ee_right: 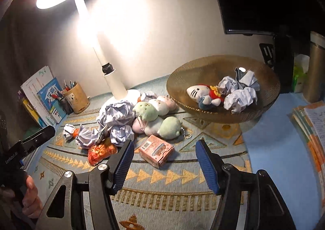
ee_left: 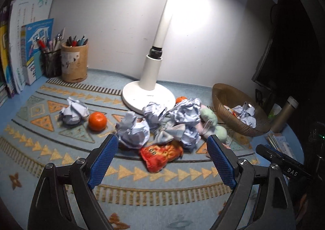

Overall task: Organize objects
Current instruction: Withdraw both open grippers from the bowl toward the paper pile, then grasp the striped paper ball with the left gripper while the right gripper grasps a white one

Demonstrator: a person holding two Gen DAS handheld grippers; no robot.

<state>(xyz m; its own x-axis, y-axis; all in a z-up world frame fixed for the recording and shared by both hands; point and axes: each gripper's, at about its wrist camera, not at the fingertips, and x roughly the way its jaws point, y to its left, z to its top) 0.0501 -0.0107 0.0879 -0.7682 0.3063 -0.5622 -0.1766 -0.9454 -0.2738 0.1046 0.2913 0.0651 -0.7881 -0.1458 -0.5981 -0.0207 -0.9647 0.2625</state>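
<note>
Both grippers hover with jaws spread wide and empty over a cluttered patterned blue mat [ee_left: 50, 148].

The left gripper [ee_left: 162, 154] hangs above an orange-red crinkled snack packet [ee_left: 160, 153], just in front of a heap of crumpled white paper balls [ee_left: 162, 122]. One more paper ball [ee_left: 73, 113] lies apart to the left, touching a round orange tangerine [ee_left: 97, 121]. The right gripper [ee_right: 164, 158] is poised over a small pink cardboard box [ee_right: 156, 150], which lies near pastel green and pink plush toys with bead chains [ee_right: 156, 116]. The amber ribbed glass bowl [ee_right: 182, 79] on the right holds a white cat plush [ee_right: 205, 96] and two crumpled papers. A white desk lamp [ee_left: 150, 79] stands behind the heap.
</note>
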